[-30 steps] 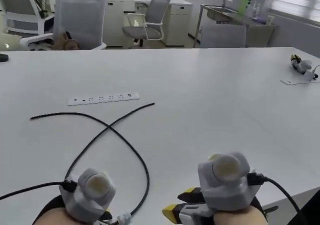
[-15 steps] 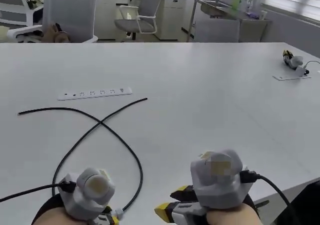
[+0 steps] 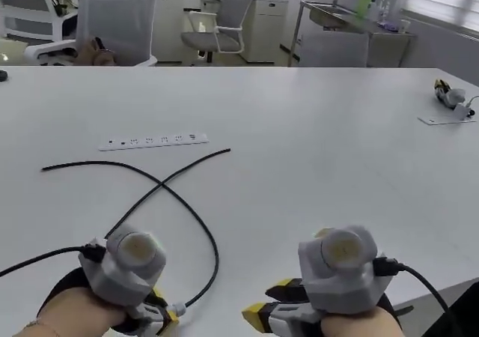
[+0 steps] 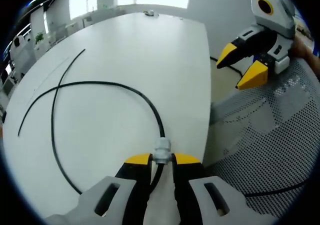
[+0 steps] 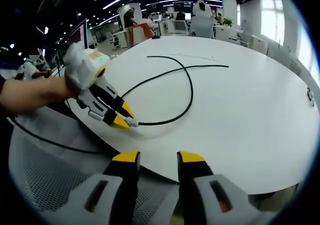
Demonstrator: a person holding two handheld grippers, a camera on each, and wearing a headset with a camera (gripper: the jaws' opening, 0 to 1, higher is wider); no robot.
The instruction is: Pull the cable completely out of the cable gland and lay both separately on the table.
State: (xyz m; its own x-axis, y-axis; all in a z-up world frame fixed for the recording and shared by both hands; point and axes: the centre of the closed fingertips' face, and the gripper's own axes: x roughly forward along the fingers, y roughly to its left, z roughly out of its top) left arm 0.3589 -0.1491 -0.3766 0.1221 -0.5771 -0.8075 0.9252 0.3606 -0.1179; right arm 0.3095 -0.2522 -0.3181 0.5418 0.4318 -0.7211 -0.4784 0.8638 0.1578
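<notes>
**First onlooker:** At the near edge of the counter (image 3: 314,127), what's between the left gripper (image 4: 161,159)'s jaws?

**Second onlooker:** The pale cable gland (image 4: 161,150), pinched tight. The black cable (image 3: 161,187) runs out of it and loops across the top, crossing itself.

**First onlooker:** And the right gripper (image 5: 158,157)?

**Second onlooker:** Jaws spread, holding nothing, just off the edge. A white power strip (image 3: 152,140) lies beyond the loop.

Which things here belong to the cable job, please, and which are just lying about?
For the job: cable, cable gland, left hand-held gripper, right hand-held gripper.
Lying about: power strip, small device at far right, office chairs.
</notes>
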